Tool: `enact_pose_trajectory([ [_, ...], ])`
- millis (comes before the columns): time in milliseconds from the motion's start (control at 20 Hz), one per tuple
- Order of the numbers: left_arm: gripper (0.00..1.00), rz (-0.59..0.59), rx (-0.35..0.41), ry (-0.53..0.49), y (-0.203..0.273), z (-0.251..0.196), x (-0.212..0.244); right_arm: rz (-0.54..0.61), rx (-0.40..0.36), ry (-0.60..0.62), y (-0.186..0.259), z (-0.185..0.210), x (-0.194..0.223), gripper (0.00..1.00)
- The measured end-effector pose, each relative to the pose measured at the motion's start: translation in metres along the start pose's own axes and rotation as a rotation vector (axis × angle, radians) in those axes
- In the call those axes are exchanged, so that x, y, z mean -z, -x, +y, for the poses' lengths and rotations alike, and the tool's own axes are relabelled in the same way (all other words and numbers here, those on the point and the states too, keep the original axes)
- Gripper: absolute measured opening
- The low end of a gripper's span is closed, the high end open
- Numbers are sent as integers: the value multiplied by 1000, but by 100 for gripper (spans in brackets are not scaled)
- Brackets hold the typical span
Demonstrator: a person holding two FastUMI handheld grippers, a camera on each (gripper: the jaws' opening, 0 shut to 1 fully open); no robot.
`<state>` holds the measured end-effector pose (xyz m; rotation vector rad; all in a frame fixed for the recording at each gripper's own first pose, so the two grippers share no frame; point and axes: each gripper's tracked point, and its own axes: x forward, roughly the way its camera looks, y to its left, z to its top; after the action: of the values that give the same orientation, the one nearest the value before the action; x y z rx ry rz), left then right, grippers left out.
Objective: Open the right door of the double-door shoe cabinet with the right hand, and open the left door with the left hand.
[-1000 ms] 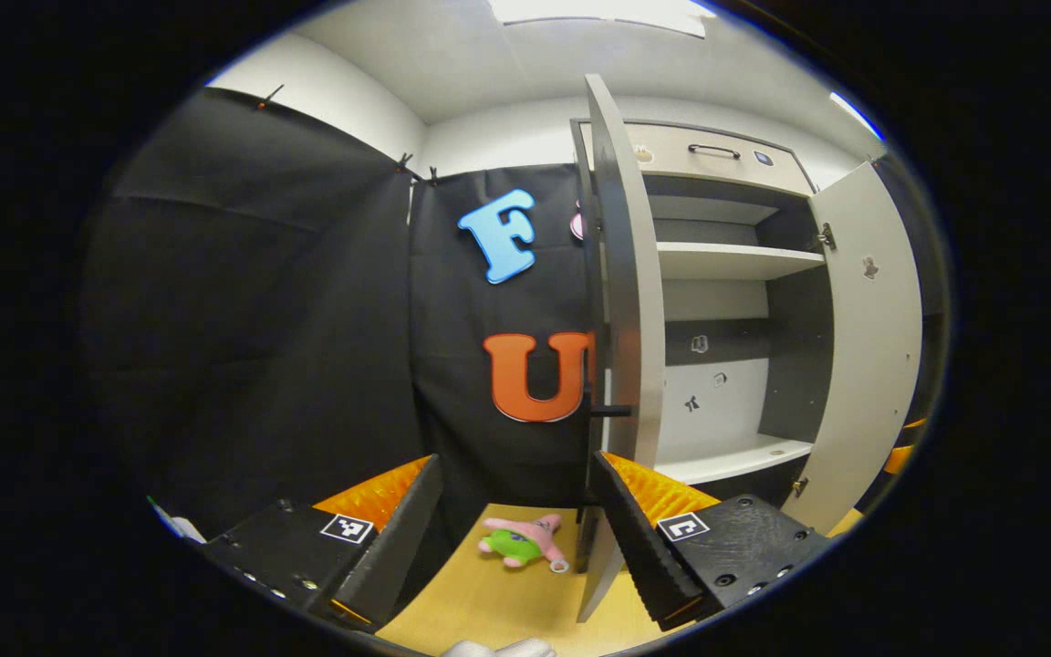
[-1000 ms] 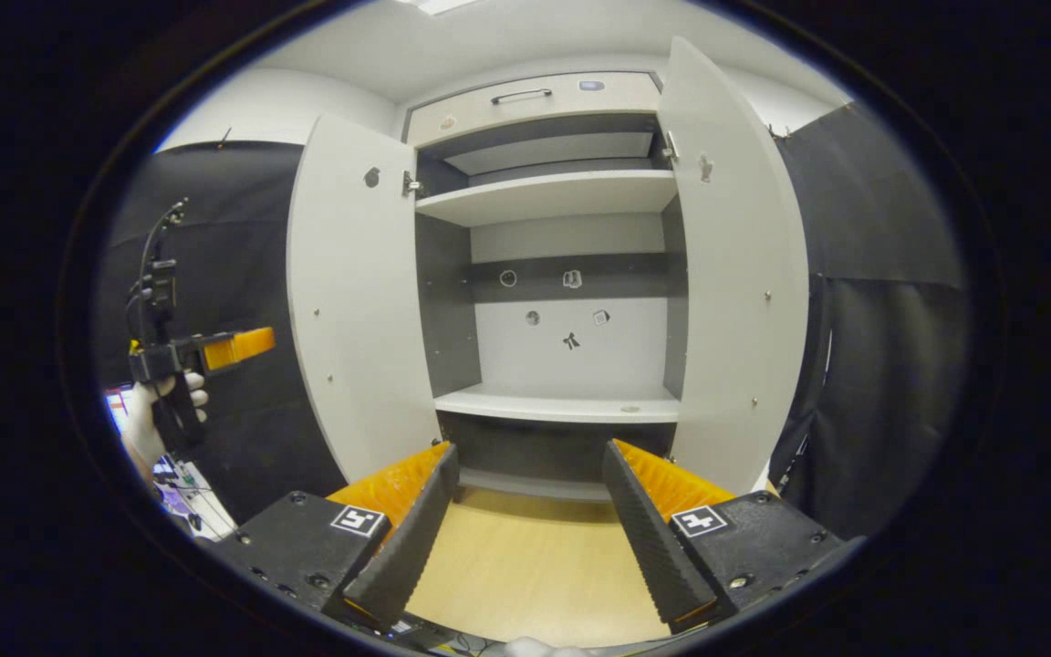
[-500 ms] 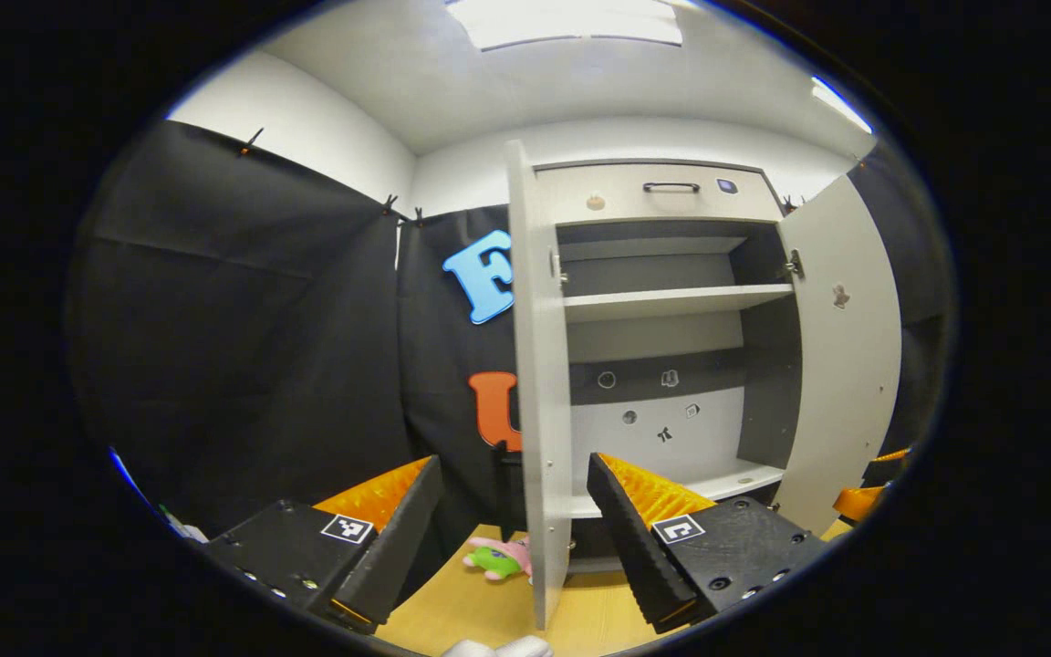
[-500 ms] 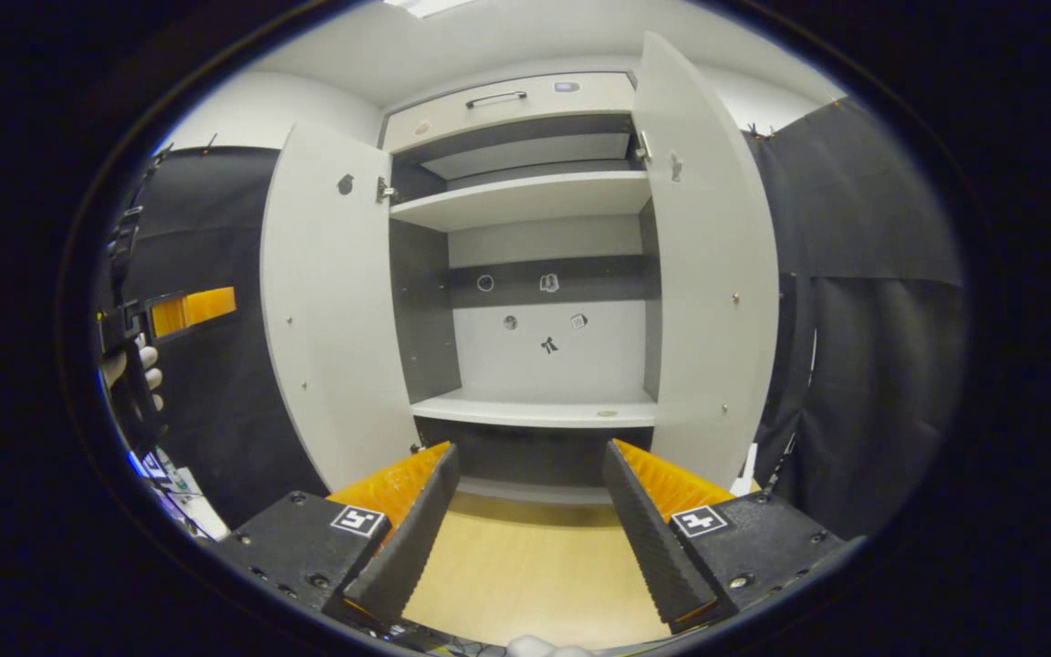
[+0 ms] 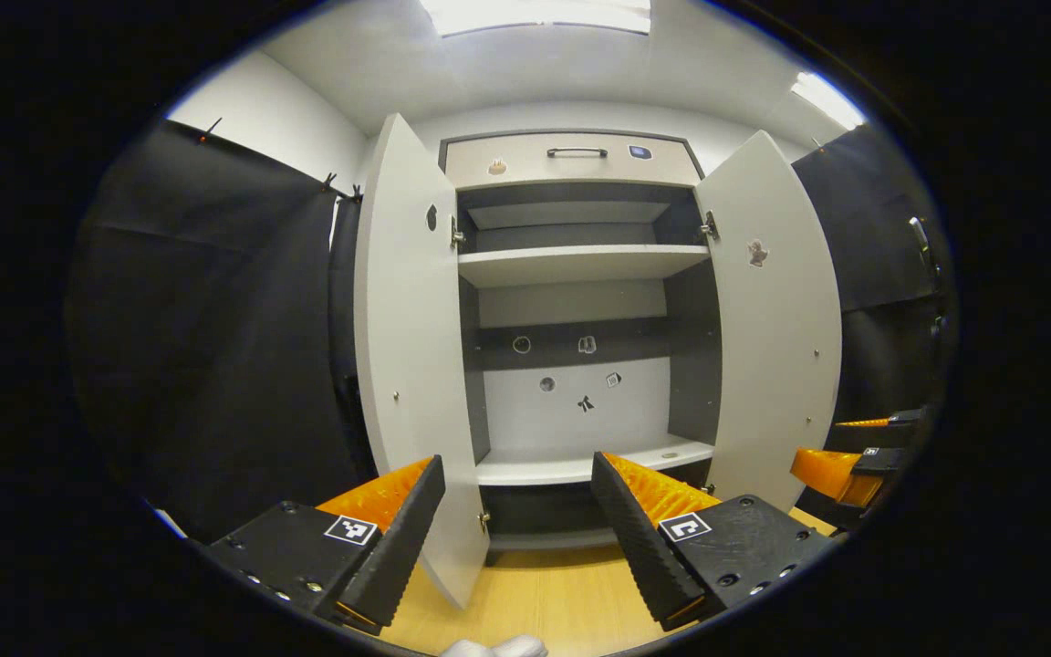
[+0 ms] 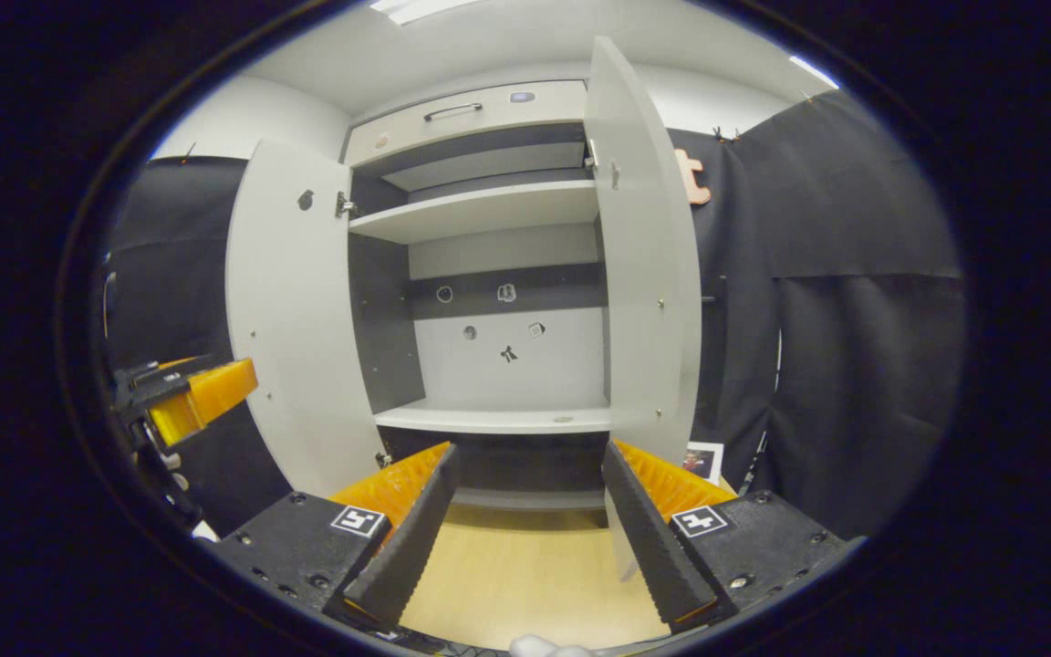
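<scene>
Both doors stand open. Left door (image 5: 411, 365) and right door (image 5: 776, 328) are swung out w/ inner faces toward you; the cabinet (image 5: 580, 274) interior is exposed: upper shelf (image 5: 580, 265), lower shelf (image 5: 571, 470), top drawer (image 5: 571, 160) shut. Judged from this, the task looks done or nearly so.

Left gripper (image 5: 516, 529): jaws wide, nothing between them, hanging in front of the lower shelf and apart from the left door, whose bottom corner passes just beside its left finger in the left gripper view. Right gripper (image 6: 530, 520): jaws wide too, empty, facing the opening; the right door (image 6: 649, 274) edge sits just above its right finger in the right gripper view. From the left gripper view you also see the right gripper (image 5: 840, 461) off past the right door; from the right gripper view, the left gripper (image 6: 192, 397) outside the left door (image 6: 293, 319).

Risks from here:
- Neither door is held, so either may drift back on its hinges if they spring; cannot tell hinge type. Check before you call it finished.
- Right door looks less wide in the right gripper view than the left; may be fisheye. If it needs more swing, push on the edge, not the face near the hinge.
- Pulling back carelessly, a finger could clip a door's lower corner and knock it shut. Withdraw straight, away from the cabinet.
- Floor (image 6: 525, 575) in front is bare wood; no trip obj seen.
</scene>
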<state>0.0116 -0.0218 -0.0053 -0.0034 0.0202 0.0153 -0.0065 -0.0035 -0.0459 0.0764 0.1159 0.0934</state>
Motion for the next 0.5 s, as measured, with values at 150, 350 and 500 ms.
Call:
enact_pose_trajectory([
  [150, 96, 63, 19, 11, -1, -11, 29, 11, 23, 5, 3, -5, 5, 99],
  [350, 100, 85, 13, 6, -4, -5, 40, 7, 43, 18, 6, -5, 5, 99],
  [500, 97, 81, 19, 32, -1, -3, 38, 3, 48, 28, 8, -1, 3, 99],
])
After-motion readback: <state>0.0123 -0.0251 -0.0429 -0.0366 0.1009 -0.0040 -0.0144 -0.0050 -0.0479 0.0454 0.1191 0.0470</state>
